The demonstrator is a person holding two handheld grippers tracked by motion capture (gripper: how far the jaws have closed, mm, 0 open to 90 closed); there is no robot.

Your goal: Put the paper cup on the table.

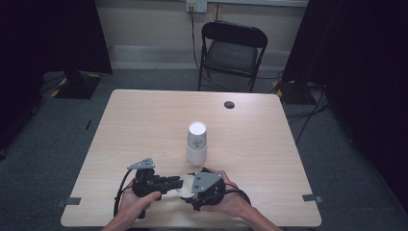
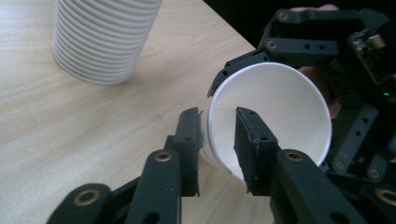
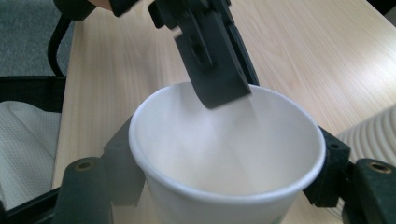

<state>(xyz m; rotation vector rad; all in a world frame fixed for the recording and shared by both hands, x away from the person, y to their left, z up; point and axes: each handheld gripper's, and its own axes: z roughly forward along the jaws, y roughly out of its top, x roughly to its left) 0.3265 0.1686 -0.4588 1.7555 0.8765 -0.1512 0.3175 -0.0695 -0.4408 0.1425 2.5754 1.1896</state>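
Observation:
A single white paper cup [image 1: 183, 188] is held on its side just above the table's near edge, between my two grippers. In the right gripper view the cup [image 3: 224, 154] sits mouth-up between my right gripper's [image 3: 226, 175] jaws, which press on its two sides. My left gripper [image 2: 217, 135] straddles the cup's rim [image 2: 271, 93], one jaw inside and one outside, with a gap to the wall, so it is open. A tall stack of ribbed white paper cups [image 1: 197, 143] stands upside down at the table's middle, just beyond both grippers.
The light wooden table [image 1: 144, 120] has a round cable hole [image 1: 229, 104] near its far edge. A black folding chair [image 1: 231, 48] stands behind it. The cup stack [image 2: 102, 37] is close to the left gripper.

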